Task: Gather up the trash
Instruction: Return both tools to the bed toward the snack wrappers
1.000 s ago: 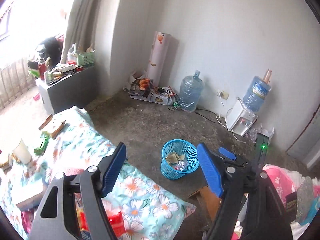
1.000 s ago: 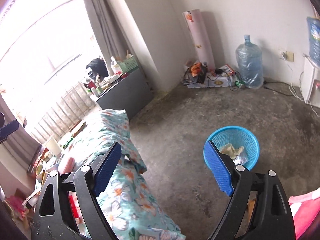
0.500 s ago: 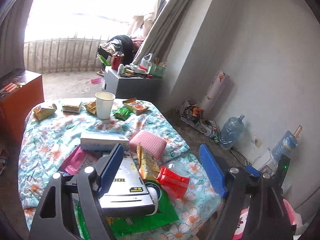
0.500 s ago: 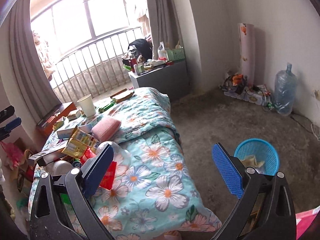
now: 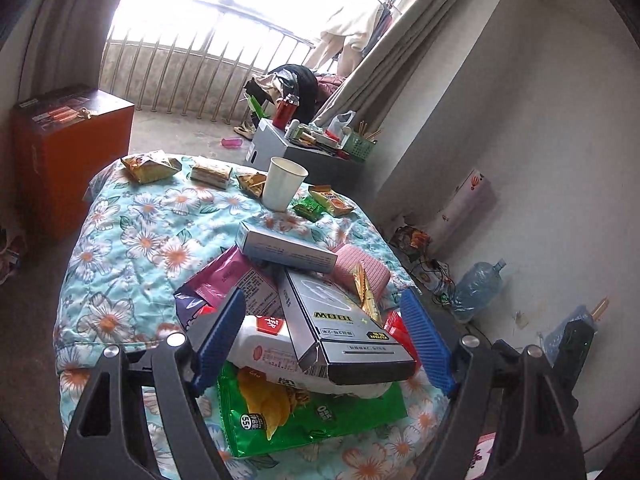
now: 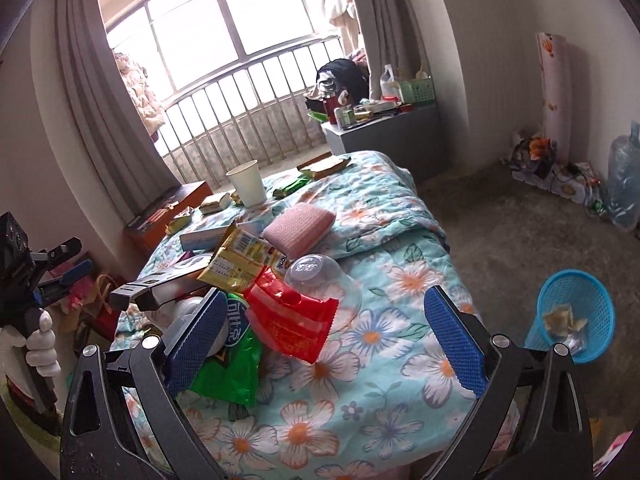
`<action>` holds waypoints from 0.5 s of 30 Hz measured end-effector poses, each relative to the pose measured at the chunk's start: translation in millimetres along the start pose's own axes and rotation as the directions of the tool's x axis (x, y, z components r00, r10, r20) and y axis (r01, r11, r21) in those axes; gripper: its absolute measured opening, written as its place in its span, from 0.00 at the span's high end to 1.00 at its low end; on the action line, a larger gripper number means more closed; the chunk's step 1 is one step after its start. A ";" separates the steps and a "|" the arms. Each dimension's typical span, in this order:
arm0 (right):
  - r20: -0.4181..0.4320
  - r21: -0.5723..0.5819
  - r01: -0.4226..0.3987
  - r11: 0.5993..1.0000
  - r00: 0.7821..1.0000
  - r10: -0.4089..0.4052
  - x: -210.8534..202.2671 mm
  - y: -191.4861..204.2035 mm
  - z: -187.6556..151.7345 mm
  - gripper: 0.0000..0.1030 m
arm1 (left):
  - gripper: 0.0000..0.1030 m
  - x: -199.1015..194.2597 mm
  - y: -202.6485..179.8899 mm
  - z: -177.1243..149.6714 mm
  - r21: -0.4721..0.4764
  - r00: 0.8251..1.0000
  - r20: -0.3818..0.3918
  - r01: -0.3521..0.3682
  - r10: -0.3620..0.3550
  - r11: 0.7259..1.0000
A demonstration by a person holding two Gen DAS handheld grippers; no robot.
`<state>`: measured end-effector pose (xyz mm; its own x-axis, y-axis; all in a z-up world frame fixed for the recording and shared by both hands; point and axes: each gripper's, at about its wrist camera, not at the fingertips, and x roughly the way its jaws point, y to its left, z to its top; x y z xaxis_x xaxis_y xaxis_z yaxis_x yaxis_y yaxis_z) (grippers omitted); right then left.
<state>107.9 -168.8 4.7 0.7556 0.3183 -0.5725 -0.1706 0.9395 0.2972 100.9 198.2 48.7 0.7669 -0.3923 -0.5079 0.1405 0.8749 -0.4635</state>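
Trash (image 5: 304,320) lies piled on the near end of the flowery bed (image 5: 132,240). Both the left gripper (image 5: 324,344) and the right gripper (image 6: 328,344) hang above it, spread wide and holding nothing. The blue bin (image 6: 576,312) stands on the floor to the right.

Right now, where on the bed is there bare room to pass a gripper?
Free: quilt left of the grey box, and the near corner beside the red wrapper. Crowded: the pile under the left gripper and around the paper cup.
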 end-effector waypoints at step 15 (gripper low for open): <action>-0.157 0.235 -0.123 0.964 0.974 0.163 50.9 -24.3 -14.5 0.19 | 0.32 92.0 -38.0 55.5 0.041 0.929 -0.303 0.236 -0.213 0.971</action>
<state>141.3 -173.6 -42.7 0.6090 0.4829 -0.6293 -0.1086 0.8366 0.5369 200.8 144.6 59.9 0.4923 -0.6368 -0.5934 0.3434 0.7685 -0.5399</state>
